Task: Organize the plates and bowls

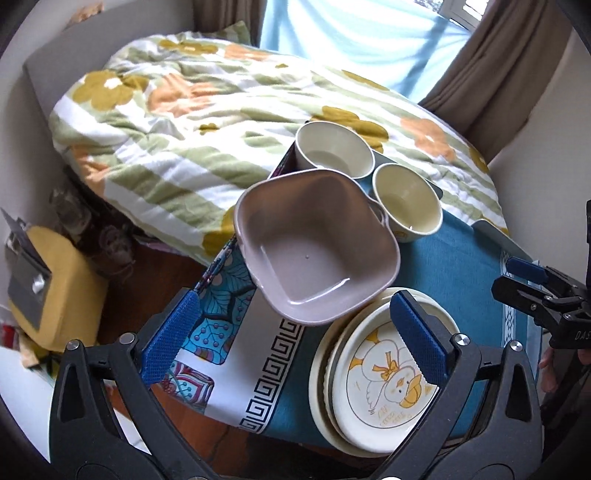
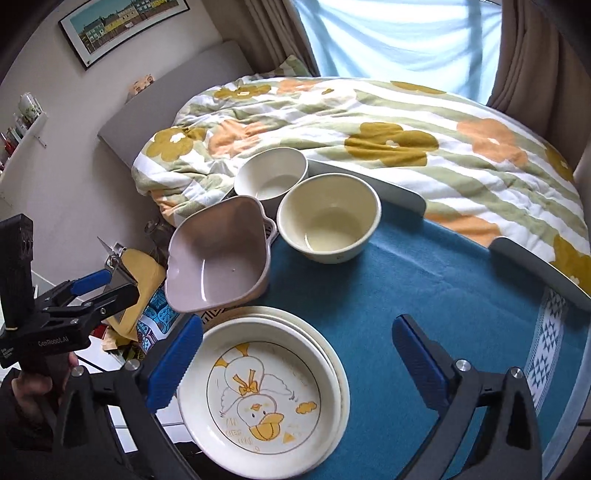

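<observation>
A stack of cream plates [image 1: 384, 373] [image 2: 266, 395], the top one with a duck picture, lies on the blue-clothed table [image 1: 461, 266] [image 2: 424, 277]. Behind it at the table's left edge stands a pinkish-grey square bowl [image 1: 314, 251] [image 2: 218, 254]. Two cream round bowls [image 1: 334, 149] [image 1: 406, 203] stand further back, side by side [image 2: 271, 177] [image 2: 328, 218]. My left gripper [image 1: 295, 297] hovers open above the square bowl and plates, holding nothing. My right gripper [image 2: 298, 321] is open over the plate stack, also with nothing in it. Each gripper shows at the edge of the other's view [image 1: 524, 269] [image 2: 92, 280].
A bed with a flowered quilt [image 1: 221, 110] [image 2: 369, 129] borders the table's far side. A yellow box-like thing [image 1: 55, 288] sits on the floor to the left. Brown curtains [image 2: 535, 55] and a window are behind; a framed picture [image 2: 122, 26] hangs on the wall.
</observation>
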`<action>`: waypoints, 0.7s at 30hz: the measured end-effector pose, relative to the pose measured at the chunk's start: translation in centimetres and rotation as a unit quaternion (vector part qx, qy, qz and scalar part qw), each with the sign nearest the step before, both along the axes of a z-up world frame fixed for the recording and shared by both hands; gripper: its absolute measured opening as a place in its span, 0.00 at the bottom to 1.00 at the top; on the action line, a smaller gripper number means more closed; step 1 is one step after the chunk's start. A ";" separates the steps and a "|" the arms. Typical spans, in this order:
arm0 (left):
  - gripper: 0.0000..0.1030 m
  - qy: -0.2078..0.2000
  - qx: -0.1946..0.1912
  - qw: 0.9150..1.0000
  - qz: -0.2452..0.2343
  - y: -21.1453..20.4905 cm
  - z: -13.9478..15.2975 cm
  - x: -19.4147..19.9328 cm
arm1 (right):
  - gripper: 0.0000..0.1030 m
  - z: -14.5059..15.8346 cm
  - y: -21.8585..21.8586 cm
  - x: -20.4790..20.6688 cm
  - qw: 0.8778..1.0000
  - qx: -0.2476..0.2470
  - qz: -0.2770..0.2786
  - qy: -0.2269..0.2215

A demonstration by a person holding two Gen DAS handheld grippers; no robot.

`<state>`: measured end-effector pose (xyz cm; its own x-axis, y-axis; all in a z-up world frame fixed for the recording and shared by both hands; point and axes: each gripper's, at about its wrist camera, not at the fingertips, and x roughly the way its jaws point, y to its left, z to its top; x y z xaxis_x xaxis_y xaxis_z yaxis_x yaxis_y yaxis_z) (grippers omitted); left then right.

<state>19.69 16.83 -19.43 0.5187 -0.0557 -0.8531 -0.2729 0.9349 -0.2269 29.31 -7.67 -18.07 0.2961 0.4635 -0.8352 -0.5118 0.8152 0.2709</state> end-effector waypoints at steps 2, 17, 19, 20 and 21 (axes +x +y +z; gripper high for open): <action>0.99 0.017 -0.024 0.999 0.012 1.0 -1.5 0.9 | 0.99 -1.0 1.5 1.2 1.000 -0.007 0.003 0.010; 0.50 0.098 -0.095 0.991 0.010 3.2 -9.2 6.1 | 0.70 -9.5 10.0 6.7 0.989 0.008 0.061 0.138; 0.46 0.100 -0.092 0.991 0.008 3.4 -9.6 6.4 | 0.58 -9.9 10.3 6.8 0.989 0.004 0.061 0.135; 0.44 0.099 -0.091 0.991 0.006 3.5 -9.7 6.6 | 0.55 -10.0 10.4 7.0 0.990 0.002 0.059 0.132; 0.32 0.099 -0.089 0.991 0.004 3.5 -9.8 6.7 | 0.48 -10.1 10.5 7.1 0.990 0.000 0.058 0.129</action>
<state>26.36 20.35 -29.24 0.3439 -0.2102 -0.9152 -0.3358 0.8826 -0.3289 36.37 2.85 -28.17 0.0183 0.4821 -0.8759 -0.5159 0.7550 0.4047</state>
